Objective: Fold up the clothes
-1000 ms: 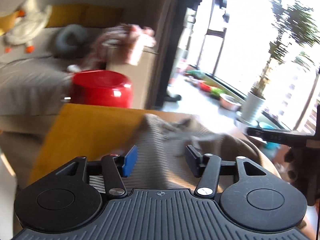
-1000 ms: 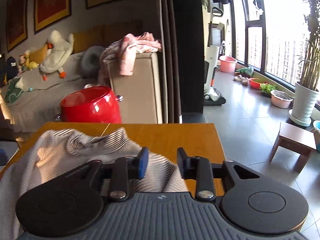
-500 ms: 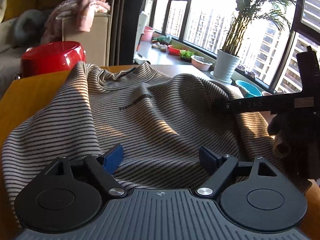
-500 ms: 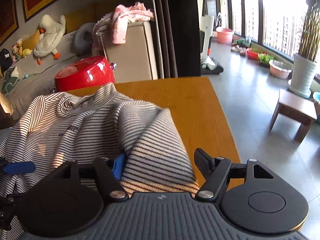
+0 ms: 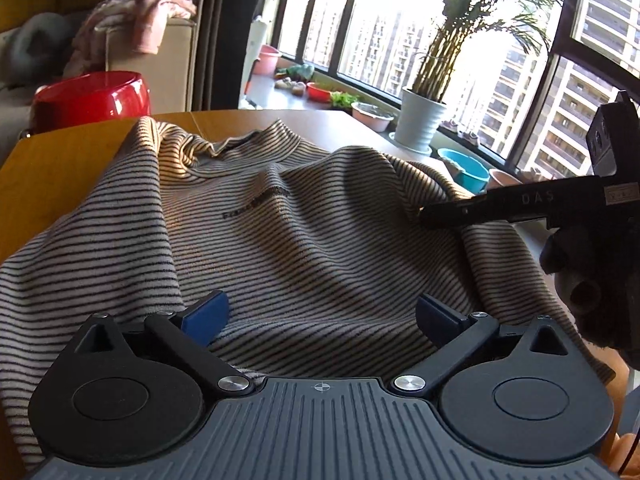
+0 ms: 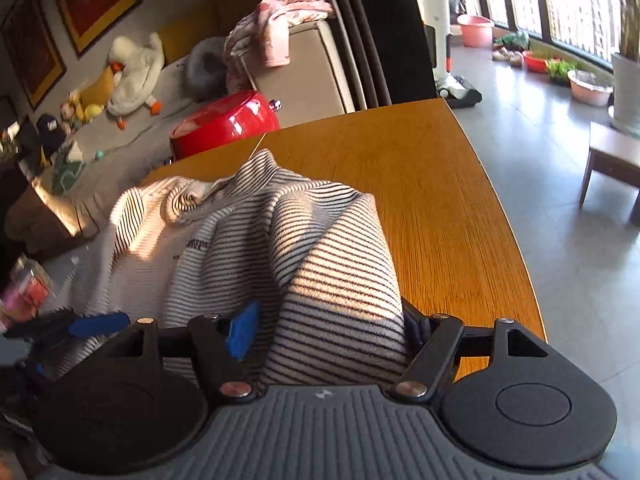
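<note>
Striped shirt (image 5: 304, 240) on table (image 6: 440, 184), between both grippers' parted jaws

light: strong sun thru windows (image 5: 500, 60), blown out | slatted shadows on shirt (image 6: 328, 264) | fisheye-warped edges | sharp

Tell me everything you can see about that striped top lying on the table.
The striped top is a soft knit, pale with thin dark stripes, a raised collar and a small line of dark lettering on the chest. It lies rumpled, front up, on the wooden table, sunlit in patches. One bunched fold sits between the jaws of the right gripper; the left gripper, jaws just opened wide, hovers over its lower part.
</note>
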